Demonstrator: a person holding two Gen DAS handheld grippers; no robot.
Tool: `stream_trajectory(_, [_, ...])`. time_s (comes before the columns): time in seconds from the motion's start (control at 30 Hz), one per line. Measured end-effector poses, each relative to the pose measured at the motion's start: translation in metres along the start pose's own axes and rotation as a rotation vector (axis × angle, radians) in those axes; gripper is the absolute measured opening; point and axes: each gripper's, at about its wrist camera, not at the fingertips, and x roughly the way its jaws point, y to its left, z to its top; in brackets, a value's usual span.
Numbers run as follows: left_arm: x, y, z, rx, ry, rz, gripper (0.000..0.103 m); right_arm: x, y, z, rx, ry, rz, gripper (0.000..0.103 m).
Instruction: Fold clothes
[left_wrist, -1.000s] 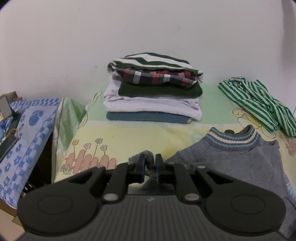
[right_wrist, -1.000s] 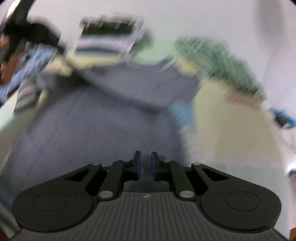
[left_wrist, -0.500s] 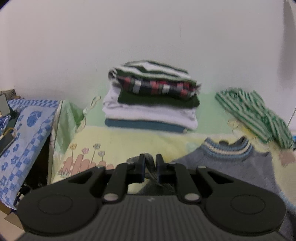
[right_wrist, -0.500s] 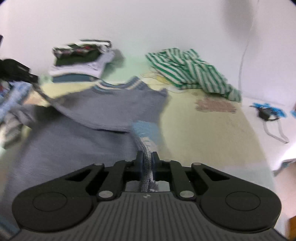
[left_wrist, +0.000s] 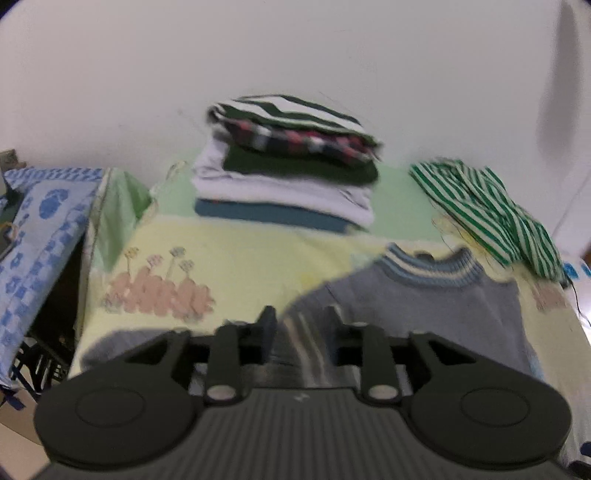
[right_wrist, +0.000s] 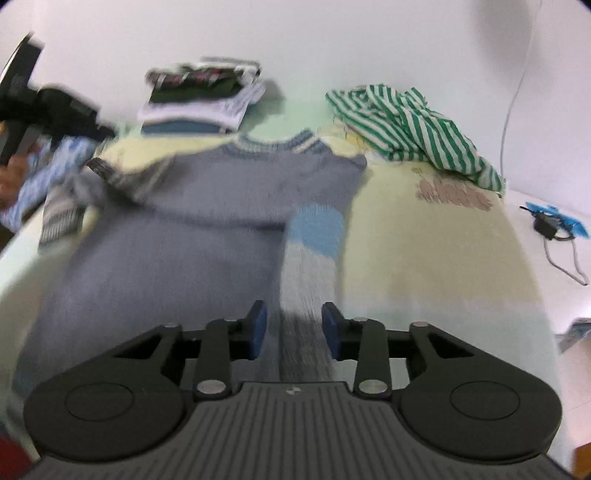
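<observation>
Jaws: left gripper (left_wrist: 300, 325) and right gripper (right_wrist: 293, 328) opening, releasing sleeves | grey knitted sweater (right_wrist: 192, 221) half-folded | green-striped shirt (right_wrist: 413, 129) unfolded | folded pile (left_wrist: 288, 162) done

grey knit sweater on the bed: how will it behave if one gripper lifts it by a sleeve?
The grey sweater is probably floppy: its sleeve already lies limp and folded over the body. The thick knit looks fairly heavy, so it would likely sag and stretch. The ribbed texture probably grips well.

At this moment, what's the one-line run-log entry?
step: sleeve folds | left gripper: opening, striped cuff between jaws | right gripper: opening, sleeve between jaws | grey sweater: flat on bed | folded stack: behind
</observation>
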Motion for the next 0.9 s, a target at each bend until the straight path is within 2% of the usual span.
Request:
stream_trajectory(0.1, [-0.005,-0.01,-0.013,0.037,0.003,0.009,0.03,-0.011,0.006,-0.021,-0.024,0.05,0.028,0.031])
stream_trajectory(0.2, [-0.009,-0.013,-0.02,0.047,0.019,0.026,0.035,-0.005,0.013,-0.036,-0.01,0.099,0.021,0.031])
stream_trajectory(0.27, [-0.012,-0.011,-0.025,0.017,0.051,-0.033,0.035,-0.001,0.019,-0.039,-0.016,0.091,-0.011,0.031])
stream_trajectory(0.37, [-0.013,-0.016,-0.036,-0.002,0.109,-0.137,0.036,-0.001,0.024,-0.037,-0.003,0.067,-0.022,0.015])
stream_trajectory(0.5, [-0.001,-0.027,-0.058,-0.023,0.186,-0.187,0.036,-0.006,0.032,-0.029,-0.018,0.048,0.017,0.009])
stream_trajectory(0.57, [0.005,-0.031,-0.065,-0.008,0.201,-0.158,0.036,0.002,0.04,-0.031,-0.062,0.099,0.023,0.01])
stream_trajectory(0.63, [0.008,-0.031,-0.068,0.01,0.206,-0.133,0.036,0.004,0.048,-0.032,-0.137,0.114,0.011,0.012])
stream_trajectory(0.67, [0.009,-0.03,-0.07,0.018,0.208,-0.123,0.036,0.002,0.051,-0.031,-0.162,0.116,0.011,0.017])
stream_trajectory(0.73, [0.01,-0.025,-0.07,0.022,0.203,-0.113,0.038,-0.007,0.045,-0.022,-0.128,0.086,0.04,0.02])
stream_trajectory(0.8, [0.011,-0.019,-0.066,0.013,0.18,-0.094,0.046,-0.015,0.033,-0.011,-0.037,0.028,0.078,0.02])
stream_trajectory(0.87, [0.012,-0.014,-0.059,-0.01,0.158,-0.061,0.047,-0.012,0.022,-0.001,0.047,0.001,0.11,0.02])
stream_trajectory(0.9, [0.012,-0.011,-0.055,-0.022,0.143,-0.049,0.047,-0.007,0.021,0.001,0.059,0.002,0.098,0.02])
